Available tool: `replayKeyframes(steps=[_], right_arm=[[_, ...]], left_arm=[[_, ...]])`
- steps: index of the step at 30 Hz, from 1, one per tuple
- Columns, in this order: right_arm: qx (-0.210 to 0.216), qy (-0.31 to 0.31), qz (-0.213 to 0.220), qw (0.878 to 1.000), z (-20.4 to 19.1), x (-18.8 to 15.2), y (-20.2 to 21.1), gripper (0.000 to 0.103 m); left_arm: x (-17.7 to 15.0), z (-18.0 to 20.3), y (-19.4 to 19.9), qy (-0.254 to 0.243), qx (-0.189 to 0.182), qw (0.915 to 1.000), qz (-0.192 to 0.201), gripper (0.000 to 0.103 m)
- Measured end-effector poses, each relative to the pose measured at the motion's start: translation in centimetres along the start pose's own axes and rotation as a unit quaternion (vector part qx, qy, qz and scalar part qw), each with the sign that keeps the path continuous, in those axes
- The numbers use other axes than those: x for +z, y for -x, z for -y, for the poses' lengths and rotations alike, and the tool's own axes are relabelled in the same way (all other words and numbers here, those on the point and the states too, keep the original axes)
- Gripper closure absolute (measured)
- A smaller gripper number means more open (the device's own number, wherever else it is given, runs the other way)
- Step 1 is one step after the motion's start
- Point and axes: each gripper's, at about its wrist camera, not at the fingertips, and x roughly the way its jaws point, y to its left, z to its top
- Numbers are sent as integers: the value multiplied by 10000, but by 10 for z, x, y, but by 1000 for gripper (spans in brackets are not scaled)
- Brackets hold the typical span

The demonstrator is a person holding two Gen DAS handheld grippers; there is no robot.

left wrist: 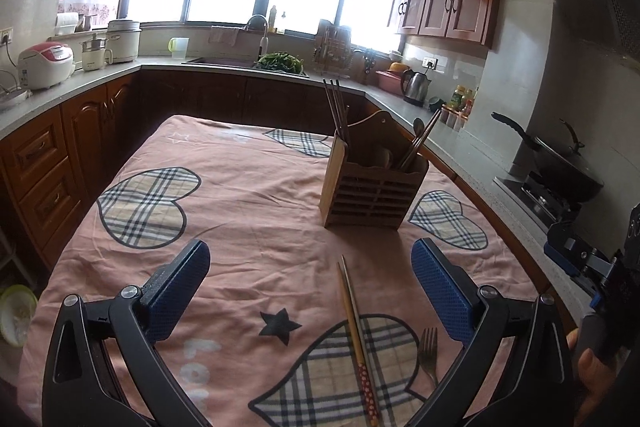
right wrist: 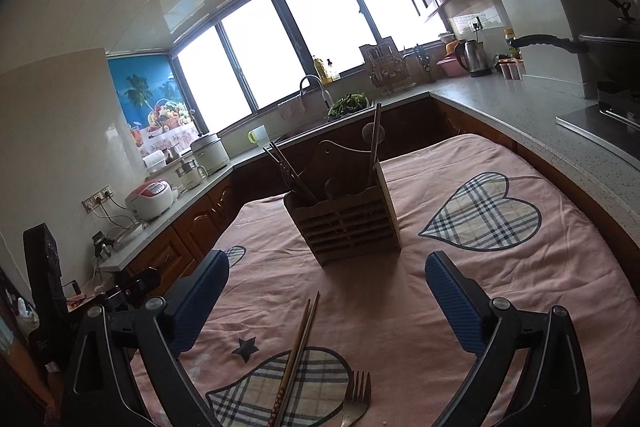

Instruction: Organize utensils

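Centrally on the pink cloth with plaid heart patches (left wrist: 248, 211) stood the slatted wooden utensil holder (left wrist: 370, 193), already carrying dark chopsticks (left wrist: 336, 107) in one compartment and, in another, what appeared to be a spoon with further chopsticks, though the glare made this hard to confirm. Nearer the cameras, a pair of light wooden chopsticks with red patterned ends (left wrist: 354, 315) lay side by side on the cloth, just beside a metal fork (left wrist: 428, 351) with its tines pointing toward the holder; these loose pieces presumably remained to be sorted. Both tools hovered above them, empty: the left gripper (left wrist: 310, 291) had its blue pads wide apart, as did the right gripper (right wrist: 326, 301), a spread suited to straddling a thin utensil before closing.
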Motion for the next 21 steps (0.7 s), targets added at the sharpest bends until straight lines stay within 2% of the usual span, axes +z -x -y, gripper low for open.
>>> replayKeyframes(steps=[3,8,13,21], right_arm=[[-51,26,-10,10000,-1,-10,10,3],[-158,215,23,9996,-8,-23,26,3],[-341,577,164,9976,-17,-30,45,3],[-592,1358,465,9879,-49,-10,80,0]], left_arm=[[-14,2,13,-163,168,9997,116,0],[-28,6,34,-272,229,9984,445,0],[-31,5,42,-320,131,9991,249,0],[-14,18,64,-527,355,9976,283,0]])
